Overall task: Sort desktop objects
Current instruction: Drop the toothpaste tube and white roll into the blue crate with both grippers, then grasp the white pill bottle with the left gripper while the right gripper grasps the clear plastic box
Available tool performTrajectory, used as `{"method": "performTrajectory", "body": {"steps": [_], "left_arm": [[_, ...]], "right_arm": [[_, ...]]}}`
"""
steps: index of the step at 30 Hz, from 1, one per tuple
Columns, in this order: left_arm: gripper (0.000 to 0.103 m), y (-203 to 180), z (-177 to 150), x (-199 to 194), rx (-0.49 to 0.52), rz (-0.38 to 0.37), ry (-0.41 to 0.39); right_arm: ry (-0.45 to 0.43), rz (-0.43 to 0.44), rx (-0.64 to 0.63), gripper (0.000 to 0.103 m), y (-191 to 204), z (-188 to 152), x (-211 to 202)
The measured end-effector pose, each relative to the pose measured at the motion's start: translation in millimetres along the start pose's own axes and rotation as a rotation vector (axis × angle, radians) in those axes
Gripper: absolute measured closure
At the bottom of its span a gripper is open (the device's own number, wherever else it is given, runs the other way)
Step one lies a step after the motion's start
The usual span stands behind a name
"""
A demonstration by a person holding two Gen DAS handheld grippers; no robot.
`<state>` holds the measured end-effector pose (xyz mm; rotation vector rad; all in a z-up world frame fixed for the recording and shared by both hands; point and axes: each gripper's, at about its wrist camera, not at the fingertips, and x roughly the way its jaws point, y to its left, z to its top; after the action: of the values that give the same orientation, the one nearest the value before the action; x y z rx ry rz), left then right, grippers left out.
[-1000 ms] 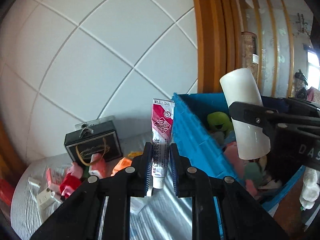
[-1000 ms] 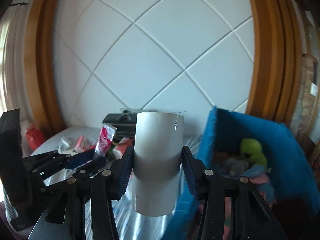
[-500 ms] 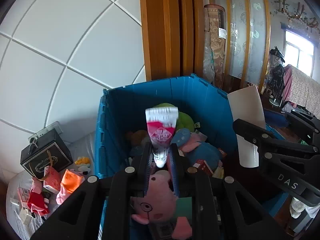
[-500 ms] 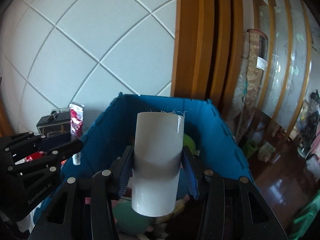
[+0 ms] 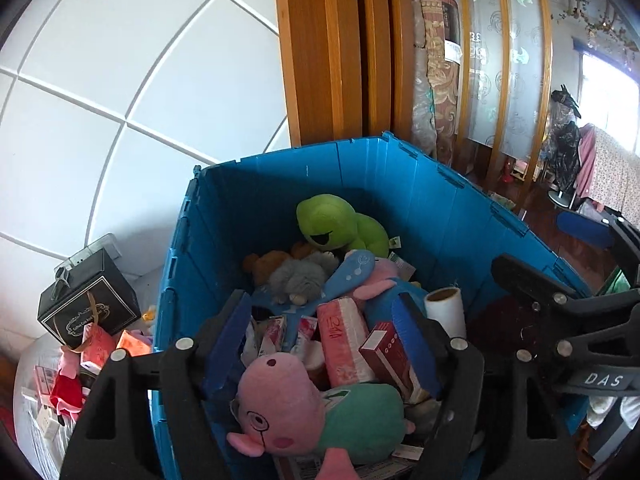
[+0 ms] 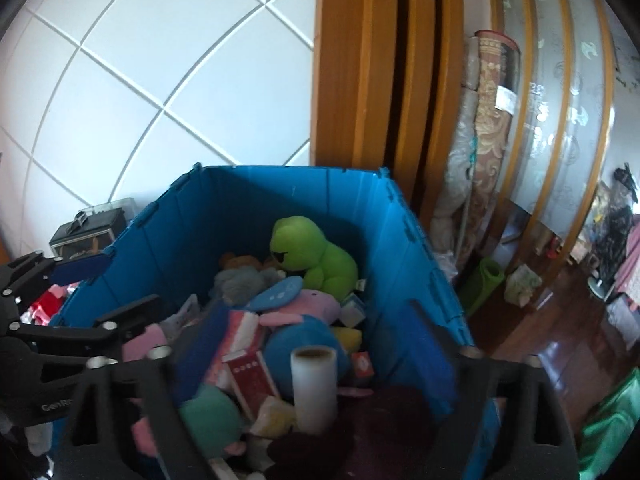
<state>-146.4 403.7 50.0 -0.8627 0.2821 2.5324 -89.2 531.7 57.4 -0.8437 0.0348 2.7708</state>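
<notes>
Blue bin (image 5: 432, 200) holds one white roll (image 6: 314, 388), one green plush (image 5: 340, 224).

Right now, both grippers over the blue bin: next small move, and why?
Probably pull both back toward the table clutter. The right gripper is opening with the white roll already dropped among the toys; the left gripper is opening, empty. Pink items remain outside the blue bin.
</notes>
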Motion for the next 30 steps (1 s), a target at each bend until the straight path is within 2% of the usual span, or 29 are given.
{"method": "performTrajectory", "body": {"steps": [7, 14, 22, 28, 30], "left_arm": [[0.024, 26.2, -12.9, -32.4, -0.041, 0.036, -0.084], [0.023, 91.5, -50.6, -64.9, -0.143, 0.101, -0.111], [0.023, 221.6, -120.6, -93.1, -0.278, 0.300, -0.044], [0.023, 335.4, -191.6, -119.3, -0.382, 0.441, 0.013], [0.023, 370.6, -214.7, -123.6, -0.410, 0.476, 0.040]], "right_arm": [[-0.002, 0.049, -0.003, 0.000, -1.3, -2.5, -5.2], [-0.033, 0.179, -0.047, 0.000, 40.9, -4.8, -23.4], [-0.060, 0.334, -0.119, 0.000, 128.8, 0.2, -46.5], [-0.052, 0.463, -0.115, 0.000, 216.0, 2.7, -60.5], [-0.043, 0.482, -0.131, 0.000, 249.4, 1.2, -61.8]]}}
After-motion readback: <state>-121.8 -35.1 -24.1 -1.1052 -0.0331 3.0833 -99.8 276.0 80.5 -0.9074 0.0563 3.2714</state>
